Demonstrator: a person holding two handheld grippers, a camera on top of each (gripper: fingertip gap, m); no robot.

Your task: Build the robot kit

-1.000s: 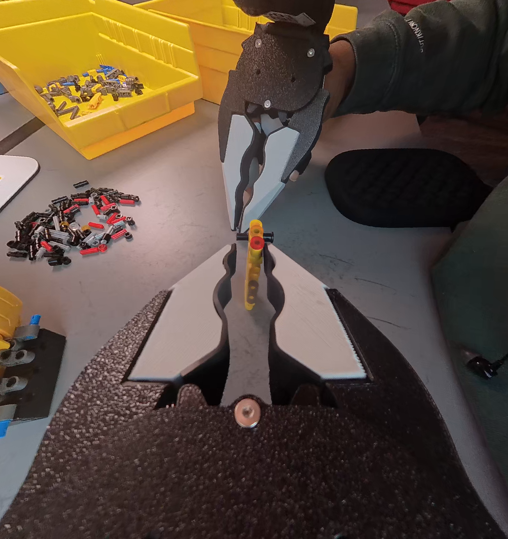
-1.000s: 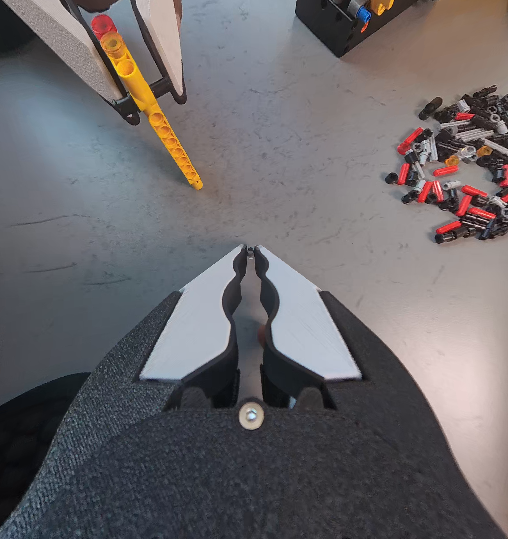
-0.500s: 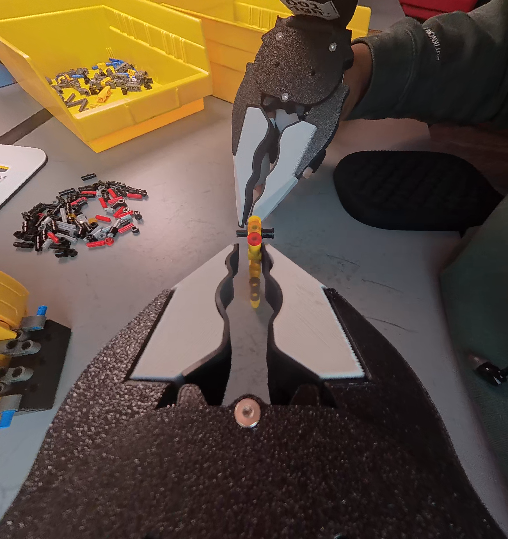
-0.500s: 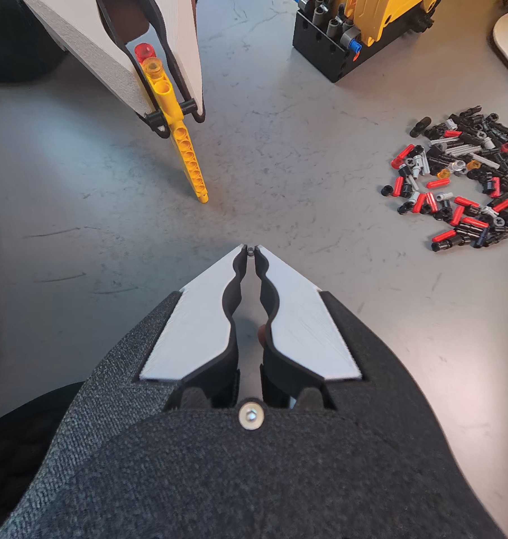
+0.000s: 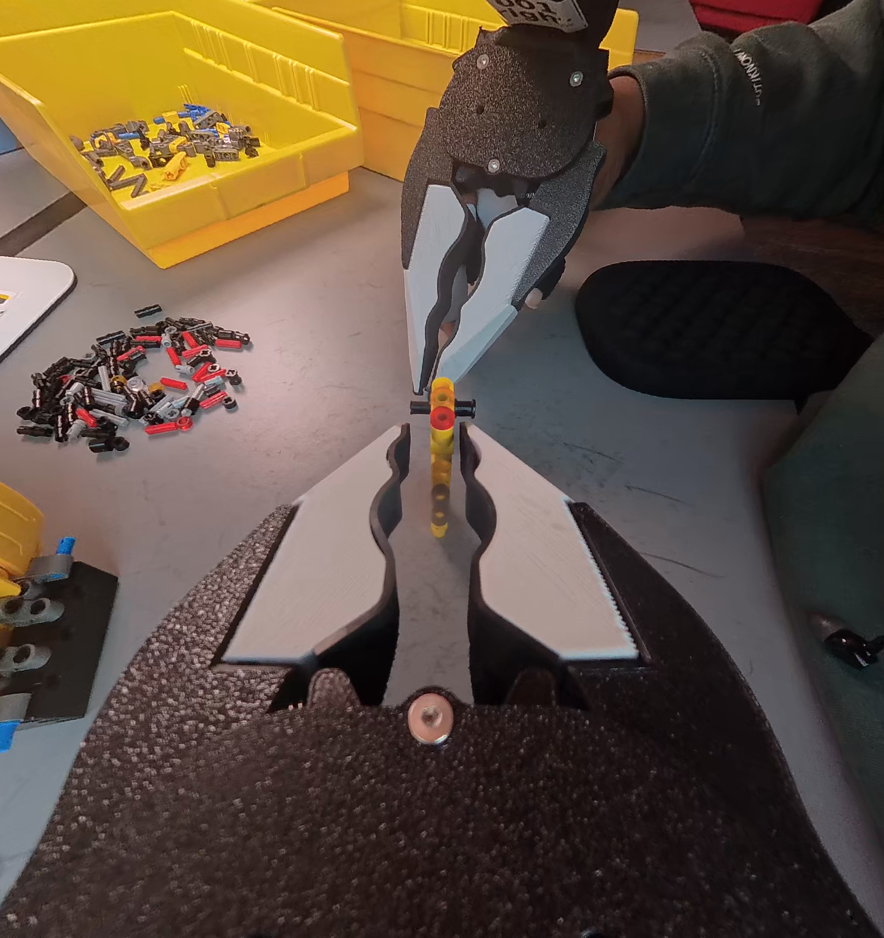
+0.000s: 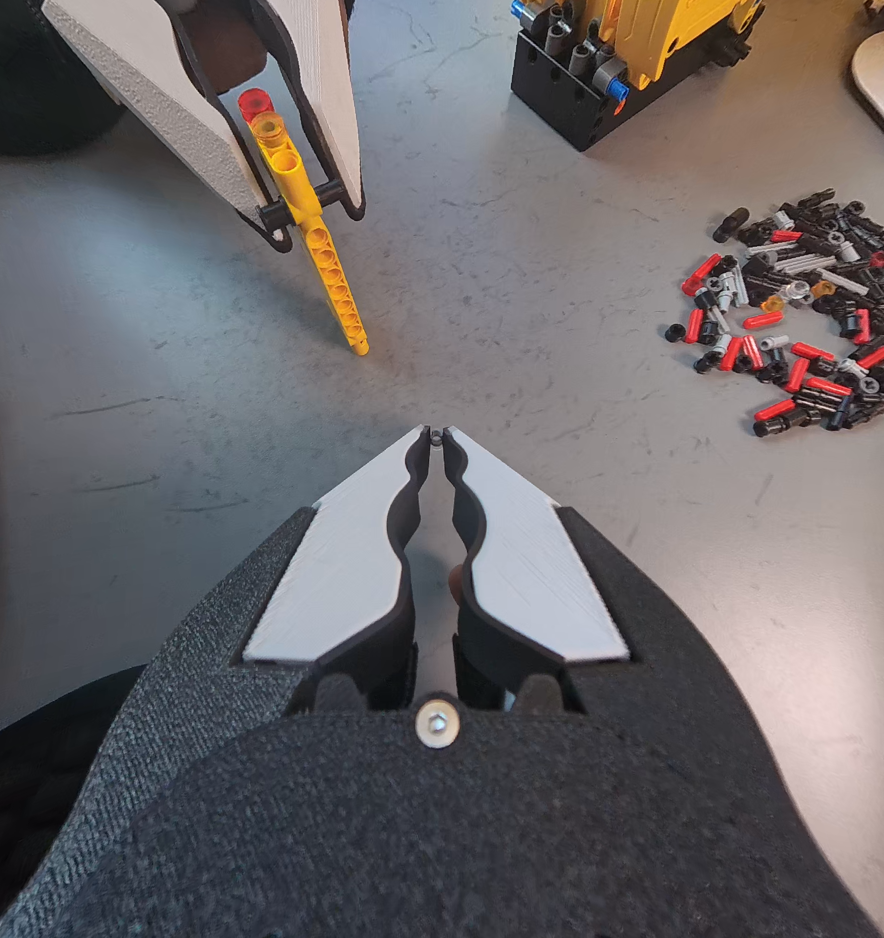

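The left tool (image 5: 434, 431) is narrowed onto a yellow beam (image 5: 441, 472), a thin, many-holed plastic strip that stands nearly upright between its tips with its lower end on or just above the grey worktop (image 5: 298, 284). In the right wrist view the tips bear on a black pin (image 6: 303, 200) that crosses the beam near its top; whether they also press the beam's sides I cannot tell. A red stud (image 5: 442, 416) and a translucent orange stud (image 6: 267, 127) sit in the top holes.

The right tool (image 6: 436, 437) is nearly closed, pinching a tiny grey bit (image 6: 436, 436) at its very tips. In the left wrist view it hangs point-down just behind the top of the beam; touching or not, I cannot say.

The beam looks light, stiff and smooth, so it would likely pivot or slip if gripped on its narrow edges. The flat holed faces, or the pin, seem the surer hold.

Farther out, a pile of parts (image 5: 130, 378) in black, red and grey lies on the worktop. A part-built model (image 6: 648, 45) stands on a black base, and a yellow bin (image 5: 287, 157) holds more parts. A black pad (image 5: 709, 325) lies under the person's sleeve (image 5: 764, 116).
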